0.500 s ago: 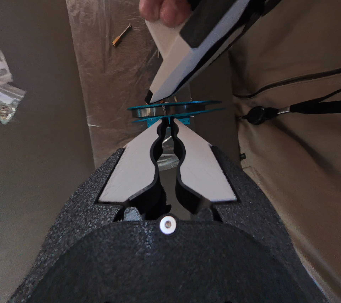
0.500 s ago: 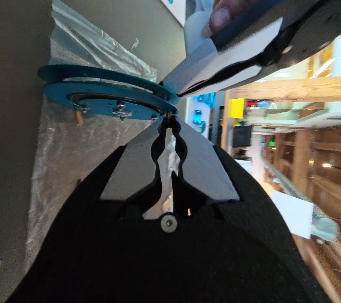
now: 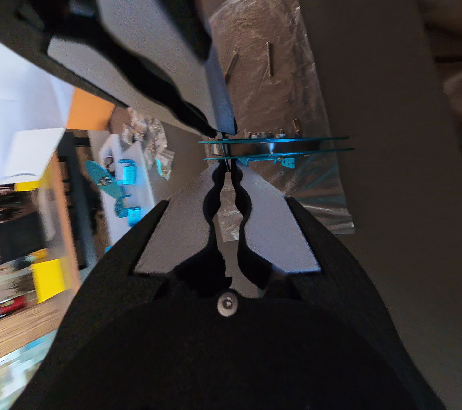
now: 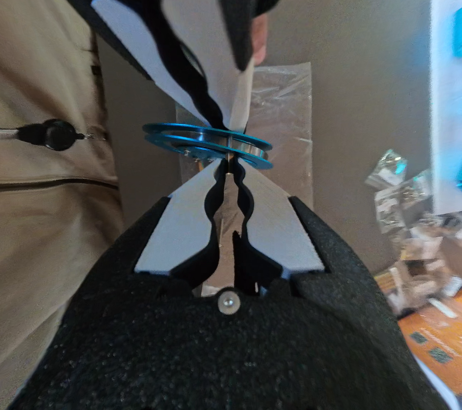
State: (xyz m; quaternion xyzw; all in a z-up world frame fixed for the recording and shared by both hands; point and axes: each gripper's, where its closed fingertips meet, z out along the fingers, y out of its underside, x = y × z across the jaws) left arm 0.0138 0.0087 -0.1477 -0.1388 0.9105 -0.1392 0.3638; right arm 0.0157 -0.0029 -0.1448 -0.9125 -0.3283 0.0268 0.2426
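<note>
While I watched through the left wrist view, my left claw [image 3: 228,166] sat nearly closed, its tips pinched on a thin threaded screw [image 3: 227,165] that poked out from the near rim of the blue disc assembly [image 3: 276,149]. That assembly was two flat blue plates with a silver ring between them, held edge-on just ahead of the tips and stretching off to the right of them, so its flat faces lay crosswise to my fingers while the screw ran straight along them. My right claw [image 3: 221,132] came down from the upper left to meet the same spot from the far side, tips almost touching the top plate. Beyond both, a clear plastic bag [image 3: 275,73] lay on the grey counter [image 3: 387,123] with a few loose pins on it.

Through the right wrist view, my right claw [image 4: 229,168] was likewise all but closed, gripping a short metal pin [image 4: 229,166] at the lower plate's near edge. The disc assembly [image 4: 207,142] spread mostly to the left of the tips, tilted slightly. My left claw [image 4: 226,124] pressed in from above, directly opposite, on the same axis as the pin. A person's beige jacket [image 4: 50,210] filled the left side, and small bags of parts [image 4: 400,185] lay off to the right.
</note>
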